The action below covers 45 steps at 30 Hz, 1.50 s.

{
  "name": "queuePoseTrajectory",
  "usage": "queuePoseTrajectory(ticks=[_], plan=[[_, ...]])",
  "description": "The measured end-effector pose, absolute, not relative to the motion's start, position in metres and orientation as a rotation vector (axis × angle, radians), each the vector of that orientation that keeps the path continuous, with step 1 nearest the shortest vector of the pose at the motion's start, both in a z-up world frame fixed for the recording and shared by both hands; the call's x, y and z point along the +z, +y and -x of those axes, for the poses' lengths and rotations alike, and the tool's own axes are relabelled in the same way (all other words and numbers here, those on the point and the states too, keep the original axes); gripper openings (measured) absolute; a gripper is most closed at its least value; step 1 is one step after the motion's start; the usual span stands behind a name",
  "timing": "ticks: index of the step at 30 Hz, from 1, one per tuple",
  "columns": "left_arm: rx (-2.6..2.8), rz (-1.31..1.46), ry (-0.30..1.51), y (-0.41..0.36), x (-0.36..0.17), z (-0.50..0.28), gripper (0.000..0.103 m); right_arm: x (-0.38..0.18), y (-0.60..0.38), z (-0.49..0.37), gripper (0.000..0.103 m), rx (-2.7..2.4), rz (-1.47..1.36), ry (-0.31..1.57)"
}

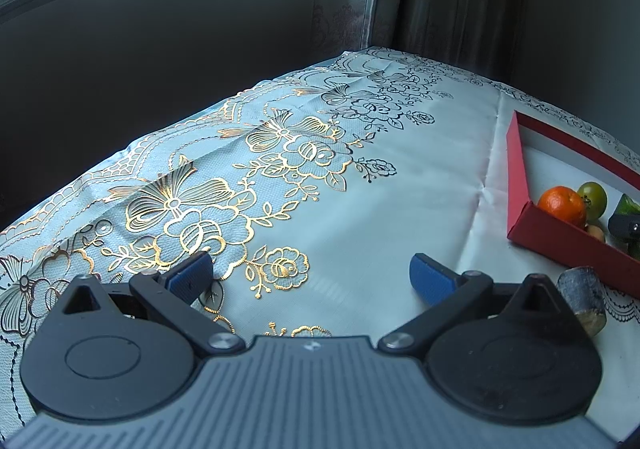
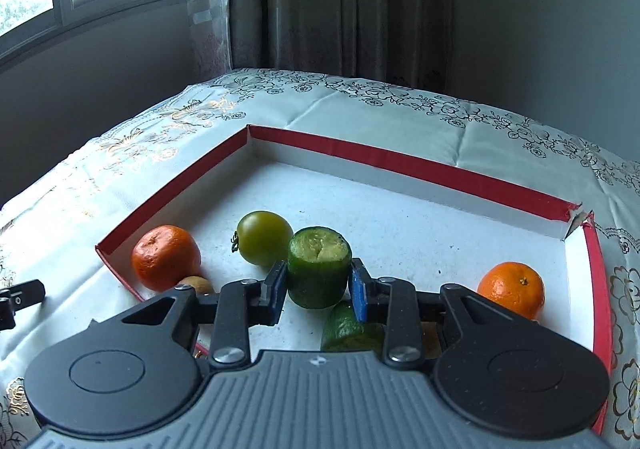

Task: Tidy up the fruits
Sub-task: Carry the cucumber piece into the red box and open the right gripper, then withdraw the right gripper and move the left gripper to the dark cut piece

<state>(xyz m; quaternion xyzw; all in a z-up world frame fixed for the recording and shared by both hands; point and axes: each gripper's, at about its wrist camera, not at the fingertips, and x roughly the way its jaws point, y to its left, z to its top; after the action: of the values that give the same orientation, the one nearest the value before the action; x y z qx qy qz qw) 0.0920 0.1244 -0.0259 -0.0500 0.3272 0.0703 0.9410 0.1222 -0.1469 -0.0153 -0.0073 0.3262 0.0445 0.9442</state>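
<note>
My right gripper (image 2: 319,276) is shut on a short green cucumber piece (image 2: 319,269), held upright just above the white floor of the red-walled box (image 2: 400,165). In the box lie a green tomato (image 2: 264,237), an orange (image 2: 166,257) at the near left corner, a second orange (image 2: 512,289) on the right, another cucumber piece (image 2: 348,329) under the gripper, and a small brown fruit (image 2: 196,285). My left gripper (image 1: 312,281) stands open over the floral tablecloth, left of the box (image 1: 516,169), with nothing between its fingers.
A stubby grey-brown piece (image 1: 582,299) lies on the cloth just outside the box's near wall. The box's far right corner (image 2: 576,217) is torn. Curtains and a window stand behind the table. The table's edge (image 1: 120,157) drops off at the left.
</note>
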Motion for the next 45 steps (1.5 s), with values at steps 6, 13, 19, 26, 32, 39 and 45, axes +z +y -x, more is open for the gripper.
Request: queuePoseTrajectory(ticks=[6,13,19,26,32,39,45], plan=[[0.143,0.102,0.668,0.125,-0.026,-0.092,0.103,-0.021,-0.146,-0.130,0.033,0.072,0.035,0.680],[0.143,0.102,0.668,0.125,-0.026,-0.093,0.103,-0.017,-0.144,-0.128,0.049,0.053,0.054,0.679],[0.143,0.102,0.668,0.125,-0.026,-0.093,0.103,0.002,-0.154,-0.105,0.050,0.059,0.030,0.606],[0.143,0.100,0.670,0.125,-0.027,-0.093,0.103,0.017,-0.178,-0.029,0.071,0.116,-0.032,0.493],[0.149,0.085,0.677,0.124,-0.027,-0.093,0.103,-0.004,-0.208,0.036,0.071,0.119,-0.049,0.494],[0.155,0.066,0.687,0.122,-0.028,-0.095,0.103,-0.025,-0.232,0.043,0.080,0.051,-0.106,0.556],[0.154,0.065,0.688,0.122,-0.028,-0.095,0.103,-0.036,-0.223,0.029,0.101,0.022,-0.043,0.688]])
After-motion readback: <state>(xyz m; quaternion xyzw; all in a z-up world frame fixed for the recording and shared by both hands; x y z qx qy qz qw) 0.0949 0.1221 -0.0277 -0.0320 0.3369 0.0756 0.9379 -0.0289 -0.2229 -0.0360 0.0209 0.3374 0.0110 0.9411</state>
